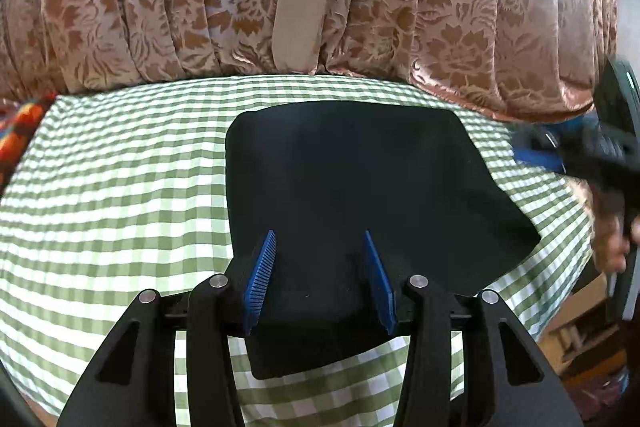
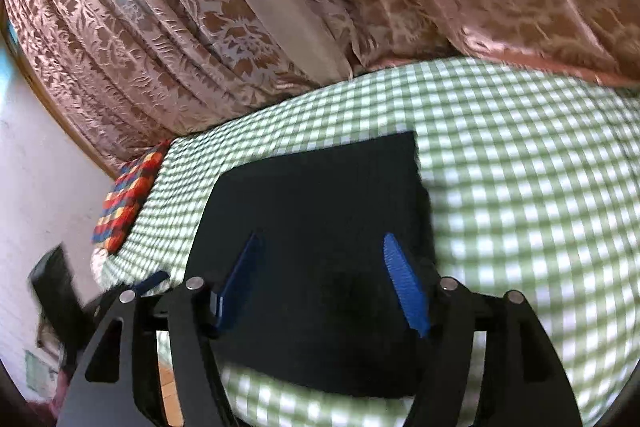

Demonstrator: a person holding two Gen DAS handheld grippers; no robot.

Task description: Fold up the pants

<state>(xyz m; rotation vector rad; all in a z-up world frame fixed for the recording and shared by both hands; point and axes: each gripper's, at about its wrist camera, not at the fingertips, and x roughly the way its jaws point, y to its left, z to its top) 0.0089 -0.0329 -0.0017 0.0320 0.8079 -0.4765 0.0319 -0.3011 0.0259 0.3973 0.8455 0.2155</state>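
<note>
Both sets of jaws stand parted with nothing pinched between the blue pads: the left gripper [image 1: 320,275] hangs over the near part of the black pants [image 1: 352,195], and the right gripper [image 2: 324,279] is likewise released above the same dark cloth, its view smeared by motion. The pants lie folded into a compact, roughly square block on the green checked cloth [image 1: 120,187] covering the surface, with the flowered curtain [image 1: 160,7] hanging at the far side and a bright multicoloured cushion [image 2: 128,199] at the far left. The fold appears close to done, judging by the tidy outline. The risk from here is mostly one of disturbance: a pad dragging across the top layer as either hand moves could pull it askew, and the right corner of the bundle, which fans out loosely toward the near right edge, could slip open or slide off. The fabric looks soft, matte, thick and featureless; seams are too dark to make out.
</note>
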